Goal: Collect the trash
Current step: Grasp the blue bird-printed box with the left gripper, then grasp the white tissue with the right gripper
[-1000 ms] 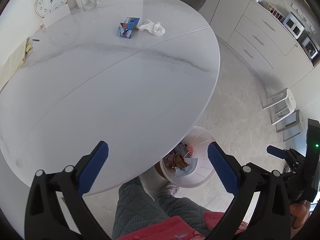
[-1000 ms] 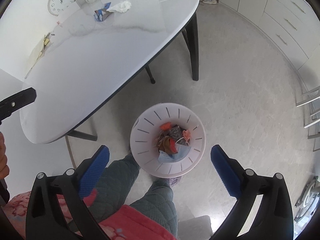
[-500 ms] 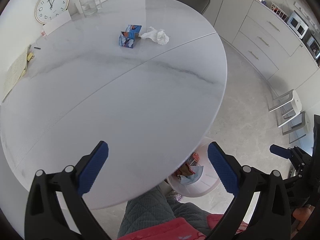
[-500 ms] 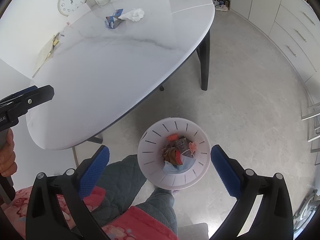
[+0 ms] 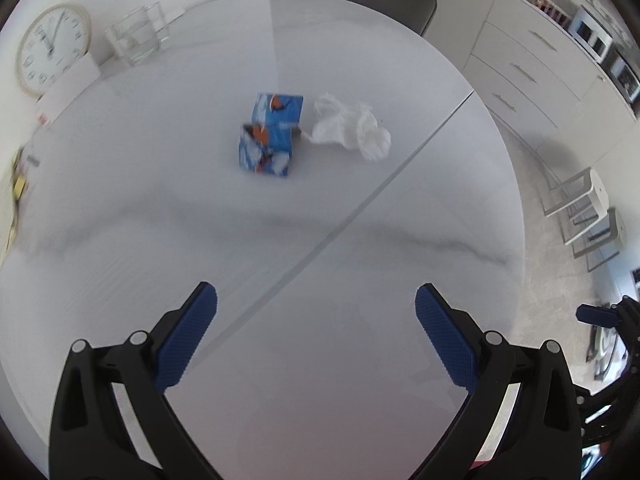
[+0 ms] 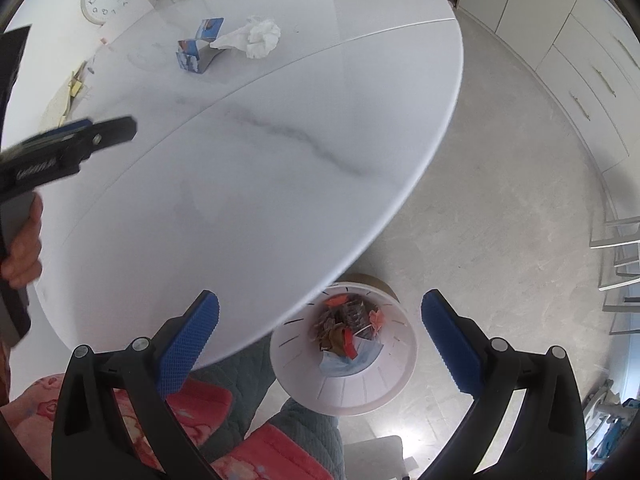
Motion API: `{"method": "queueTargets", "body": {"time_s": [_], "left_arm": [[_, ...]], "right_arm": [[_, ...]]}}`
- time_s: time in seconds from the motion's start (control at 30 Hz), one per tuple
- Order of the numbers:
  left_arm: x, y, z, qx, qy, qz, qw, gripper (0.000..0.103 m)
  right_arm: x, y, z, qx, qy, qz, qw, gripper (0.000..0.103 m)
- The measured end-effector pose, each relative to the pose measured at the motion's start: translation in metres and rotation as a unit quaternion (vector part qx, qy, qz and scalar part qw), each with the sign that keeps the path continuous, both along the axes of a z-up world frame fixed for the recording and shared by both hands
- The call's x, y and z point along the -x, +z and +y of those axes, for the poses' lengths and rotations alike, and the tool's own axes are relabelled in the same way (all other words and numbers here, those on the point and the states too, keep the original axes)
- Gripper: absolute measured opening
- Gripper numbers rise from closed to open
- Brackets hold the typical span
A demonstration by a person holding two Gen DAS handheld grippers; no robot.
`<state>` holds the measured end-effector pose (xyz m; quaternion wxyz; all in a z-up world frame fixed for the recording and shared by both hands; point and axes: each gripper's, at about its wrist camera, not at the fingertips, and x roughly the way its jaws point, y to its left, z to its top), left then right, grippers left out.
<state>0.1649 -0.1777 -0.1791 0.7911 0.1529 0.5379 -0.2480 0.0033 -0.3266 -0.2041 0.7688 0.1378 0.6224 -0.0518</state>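
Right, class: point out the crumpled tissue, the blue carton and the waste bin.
crumpled tissue [image 5: 352,130], left wrist view, middle of the wad
blue carton [image 5: 266,148], left wrist view, front face
waste bin [image 6: 394,384], right wrist view, inner wall

Both wrist views look down from above, sharing the table [image 5: 360,240]; the right also faces the bin [image 6: 344,384].

White marble-look table [image 5: 360,360], grey veining, 1 seam across top. Far centre: blue carton [image 5: 269,136], crumpled white tissue [image 5: 352,128] just right of it. Far left: glass container [image 5: 138,38], papers [image 6: 70,92] at left edge
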Motion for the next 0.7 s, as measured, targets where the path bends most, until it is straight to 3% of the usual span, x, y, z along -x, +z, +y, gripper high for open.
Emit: {"method": "queueTargets", "body": {"time_s": [0.2, 0.37, 0.6, 0.7], "left_arm": [[-0.072, -0.020, -0.011, -0.002, -0.078, -0.018, 0.9968, 0.095], [-0.114, -0.043, -0.027, -0.017, -0.117, -0.005, 0.9930, 0.090], [-0.133, -0.064, -0.040, -0.016, -0.131, 0.014, 0.9911, 0.049], [-0.134, -0.061, -0.034, 0.008, -0.121, 0.016, 0.9925, 0.049]], "right_arm": [[-0.027, -0.002, 0.003, -0.009, -0.014, 0.007, 1.000, 0.101], [-0.043, -0.003, 0.007, -0.004, -0.018, 0.014, 1.000, 0.101], [-0.060, -0.003, 0.007, -0.003, -0.021, 0.022, 1.000, 0.101], [-0.069, 0.001, 0.008, -0.003, -0.018, 0.016, 1.000, 0.101]]}}
